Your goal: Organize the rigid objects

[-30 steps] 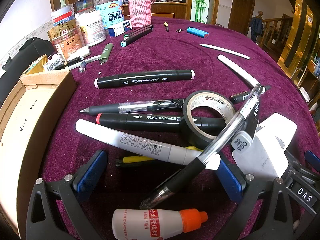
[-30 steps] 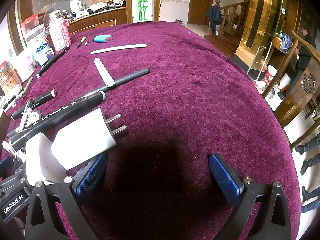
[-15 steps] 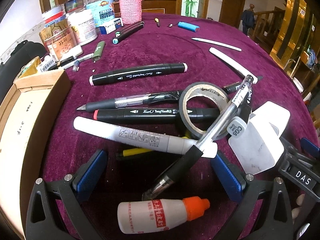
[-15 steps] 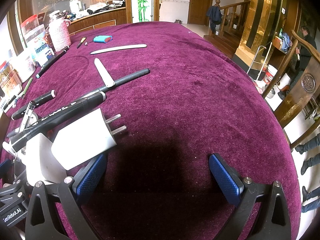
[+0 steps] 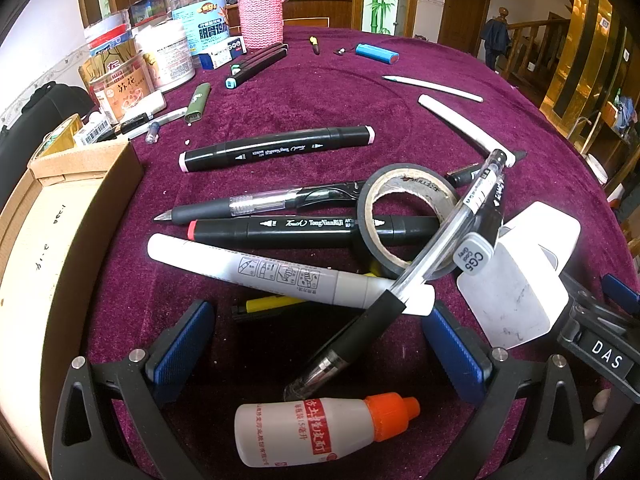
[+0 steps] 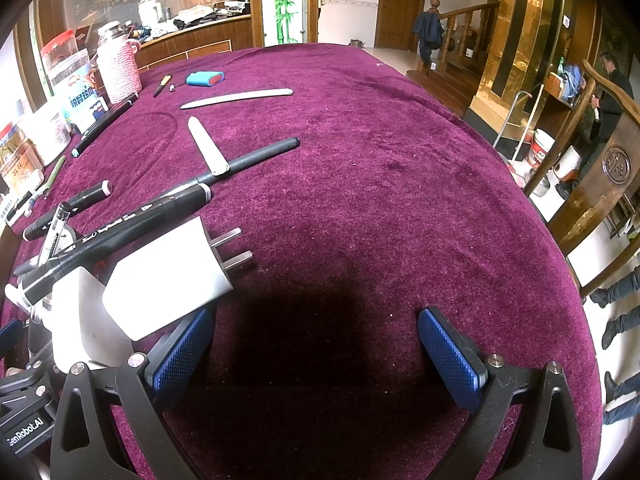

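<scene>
Left tool point(image 5: 316, 344) spread wide, gripping nothing, low over the pen pile beside the cardboard box point(image 5: 60, 216). Clear pen point(image 5: 400, 288) lies diagonally between its pads, tip toward the camera, resting on the grey marker point(image 5: 280, 272). I'd close on the black grip section only, avoid snagging the tape roll point(image 5: 404, 216). Right tool point(image 6: 316, 352) also spread, empty, over bare tabletop point(image 6: 380, 184); white charger point(image 6: 168, 280) just beside its left pad.

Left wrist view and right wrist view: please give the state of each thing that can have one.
left gripper: open, empty
right gripper: open, empty
white bottle: lying, orange cap on
tape roll: tilted, resting on pens
cardboard box: open
wall charger: lying, prongs out
clear pen: lying across the markers
</scene>
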{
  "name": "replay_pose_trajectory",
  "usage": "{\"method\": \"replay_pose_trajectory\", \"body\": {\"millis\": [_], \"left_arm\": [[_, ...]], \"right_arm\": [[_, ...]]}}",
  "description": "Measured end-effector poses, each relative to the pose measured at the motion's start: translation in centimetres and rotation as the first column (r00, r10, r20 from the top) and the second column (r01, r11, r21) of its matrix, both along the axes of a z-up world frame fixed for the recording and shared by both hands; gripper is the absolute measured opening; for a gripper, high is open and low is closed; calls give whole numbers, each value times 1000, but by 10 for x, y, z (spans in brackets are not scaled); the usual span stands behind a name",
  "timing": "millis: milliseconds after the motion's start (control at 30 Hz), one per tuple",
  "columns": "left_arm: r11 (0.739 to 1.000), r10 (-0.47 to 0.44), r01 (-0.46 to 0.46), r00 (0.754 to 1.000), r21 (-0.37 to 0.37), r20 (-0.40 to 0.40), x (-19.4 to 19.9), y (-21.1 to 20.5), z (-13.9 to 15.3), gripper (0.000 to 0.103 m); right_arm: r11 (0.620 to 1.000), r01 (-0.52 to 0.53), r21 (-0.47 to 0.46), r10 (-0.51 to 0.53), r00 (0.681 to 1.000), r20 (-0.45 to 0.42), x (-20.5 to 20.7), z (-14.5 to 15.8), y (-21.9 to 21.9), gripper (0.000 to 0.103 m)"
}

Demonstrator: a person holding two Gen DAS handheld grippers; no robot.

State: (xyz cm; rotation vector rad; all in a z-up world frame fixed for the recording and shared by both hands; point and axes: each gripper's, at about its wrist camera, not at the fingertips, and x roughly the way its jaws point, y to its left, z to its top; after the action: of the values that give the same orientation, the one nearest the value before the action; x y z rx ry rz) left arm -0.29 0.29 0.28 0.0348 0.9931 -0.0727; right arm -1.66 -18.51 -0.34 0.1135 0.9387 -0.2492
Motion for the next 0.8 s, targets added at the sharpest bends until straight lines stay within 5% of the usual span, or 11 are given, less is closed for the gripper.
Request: {"method": "replay_pose_trajectory", "body": {"millis": [233,400,800], "left_arm": [[1000,-7,7,1000,1,-4,0,0,0,103],[993,-122,122,990,-8,-73,-13,6,5,103],[992,-129,129,989,-1,-67,-22,7,5,103]], "right_arm": [[1000,-9,13,9,1000,-25,0,2,-2,102],[999,-27,34,30,995,-93,7,3,-5,102],[1000,10,-3,-10,998,-60,-25,16,-8,102]]}}
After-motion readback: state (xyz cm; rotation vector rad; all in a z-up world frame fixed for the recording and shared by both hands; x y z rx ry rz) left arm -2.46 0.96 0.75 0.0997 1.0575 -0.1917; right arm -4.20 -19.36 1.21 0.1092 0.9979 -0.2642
